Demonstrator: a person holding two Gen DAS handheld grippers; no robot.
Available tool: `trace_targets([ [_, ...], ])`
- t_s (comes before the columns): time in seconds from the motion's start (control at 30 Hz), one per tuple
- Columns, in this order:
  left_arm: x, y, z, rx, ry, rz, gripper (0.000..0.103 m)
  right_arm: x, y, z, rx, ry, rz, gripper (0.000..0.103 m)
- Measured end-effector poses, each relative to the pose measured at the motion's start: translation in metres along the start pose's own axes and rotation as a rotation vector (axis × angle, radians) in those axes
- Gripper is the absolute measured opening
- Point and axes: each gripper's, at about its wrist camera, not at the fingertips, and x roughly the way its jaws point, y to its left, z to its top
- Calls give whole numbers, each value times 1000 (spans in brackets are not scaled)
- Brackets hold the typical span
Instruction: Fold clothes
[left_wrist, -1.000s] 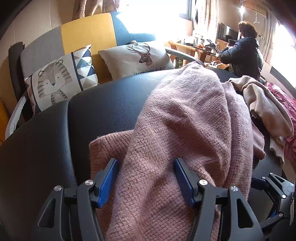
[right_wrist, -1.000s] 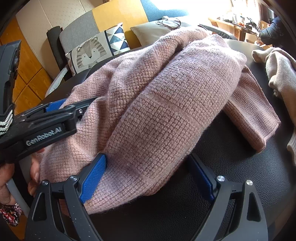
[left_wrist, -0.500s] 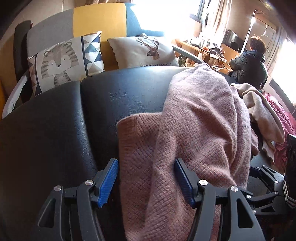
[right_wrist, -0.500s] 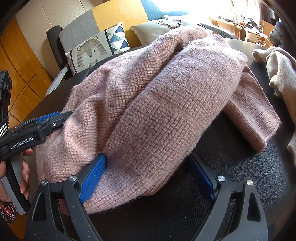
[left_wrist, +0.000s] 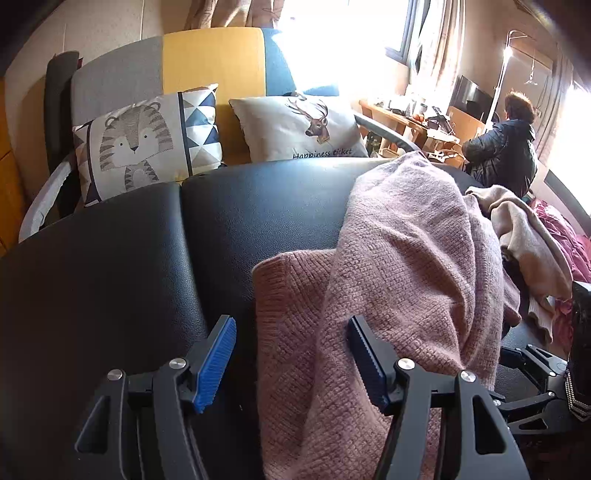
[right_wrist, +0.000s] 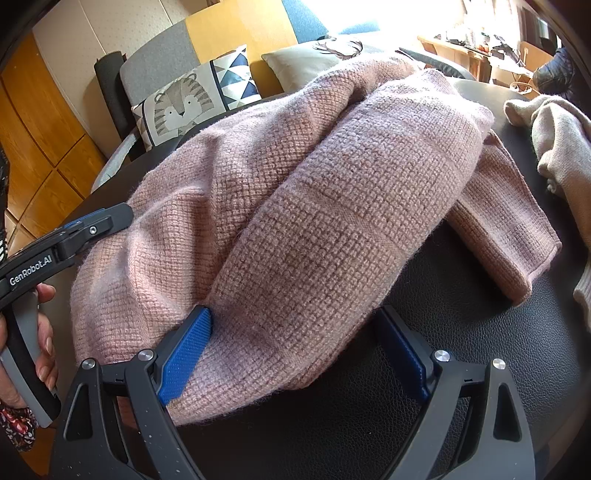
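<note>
A pink knitted sweater (left_wrist: 406, 258) lies bunched in a heap on the black padded surface (left_wrist: 110, 277). My left gripper (left_wrist: 291, 360) is open at the heap's near left edge, and a flat pink fold runs between its blue pads without being pinched. In the right wrist view the same sweater (right_wrist: 314, 206) fills the middle. My right gripper (right_wrist: 295, 350) is open, its fingers straddling the near hem. The left gripper (right_wrist: 74, 236) shows at the heap's left side, held by a hand (right_wrist: 40, 332).
A beige garment (left_wrist: 524, 236) and a magenta one (left_wrist: 569, 236) lie to the right of the sweater. Behind the surface stands a sofa with a tiger cushion (left_wrist: 147, 144) and a deer cushion (left_wrist: 299, 129). A person (left_wrist: 506, 147) stands at a far desk.
My left gripper has shifted left along the sweater, so more bare black surface shows and the pink edge now sits between its fingers. The right gripper has stayed put.
</note>
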Motion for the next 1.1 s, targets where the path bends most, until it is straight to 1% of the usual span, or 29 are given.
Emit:
trace_targets([
  [0.1, -7, 2, -2, 6, -35, 9, 64, 2, -1, -2, 0, -5, -1, 92],
  [0.2, -4, 10, 0, -30, -5, -50, 64, 3, -1, -4, -1, -11, -4, 92],
  [0.3, 9, 10, -5, -17, 58, -46, 64, 5, -2, -4, -1, -10, -5, 92],
  [0.37, 21, 8, -9, -14, 126, -72, 64, 6, -2, -5, -1, -10, -6, 92],
  [0.43, 23, 7, -9, -24, 127, -73, 64, 6, 1, -5, 0, -10, -6, 92],
  [0.53, 22, 3, -5, -5, 116, -67, 64, 6, 3, -5, -1, -11, -7, 92],
  [0.6, 15, -2, -4, 21, 76, -61, 64, 6, 2, -5, -2, -11, -6, 92],
  [0.67, 10, -7, -3, 40, 42, -85, 64, 6, 2, -4, -2, -9, -7, 92],
  [0.77, 19, -15, -2, 73, 81, -75, 64, 5, 3, -3, -2, -7, -10, 92],
  [0.87, 26, -15, 1, 52, 90, -71, 65, 5, 11, 2, 1, -8, -15, 92],
  [0.93, 26, -21, -1, 85, 83, -57, 70, 4, 12, 2, 3, -11, -21, 92],
  [1.0, 26, -27, -2, 118, 76, -42, 71, 2, 13, 1, 9, -19, -26, 92],
  [1.07, 26, -33, -4, 151, 70, -28, 65, 0, 14, 0, 2, -28, -28, 90],
  [1.1, 26, -36, -5, 168, 66, -21, 53, -1, 15, 0, -4, -34, -19, 83],
])
